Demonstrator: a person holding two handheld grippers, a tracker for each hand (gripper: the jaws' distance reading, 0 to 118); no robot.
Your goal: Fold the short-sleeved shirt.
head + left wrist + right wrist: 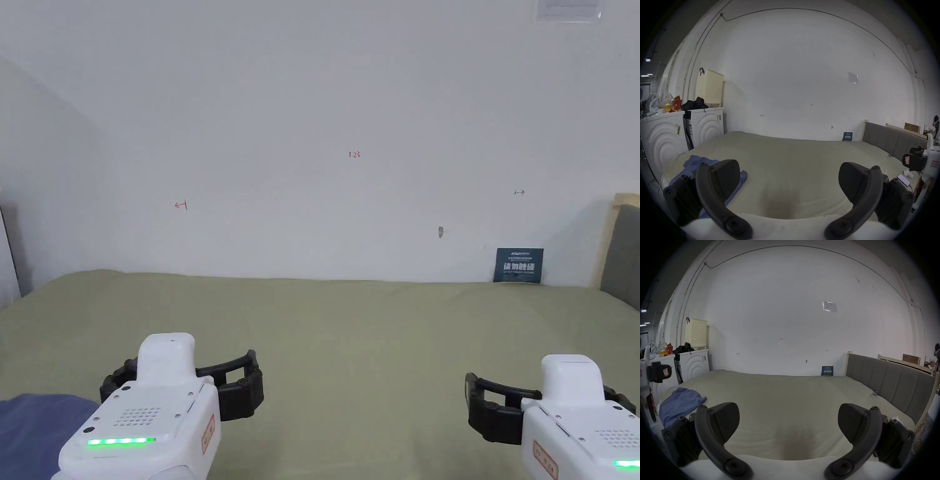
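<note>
Grippers level over bed [350,325], jaws spread, empty.

Head view from above the bed [350,325], facing the wall [312,125], both gripper views low over the bedding, facing that same wall

blue shirt [37,431] cut off by frame's l. edge.

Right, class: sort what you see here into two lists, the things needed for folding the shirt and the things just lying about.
Belongs to the job:
- blue shirt, crumpled at the bed's left edge
- bed, the folding surface
- left gripper, open
- right gripper, open

Just lying about:
- laundry basket on a washing machine
- black clothes
- phone on the bed
- blue sign
</note>
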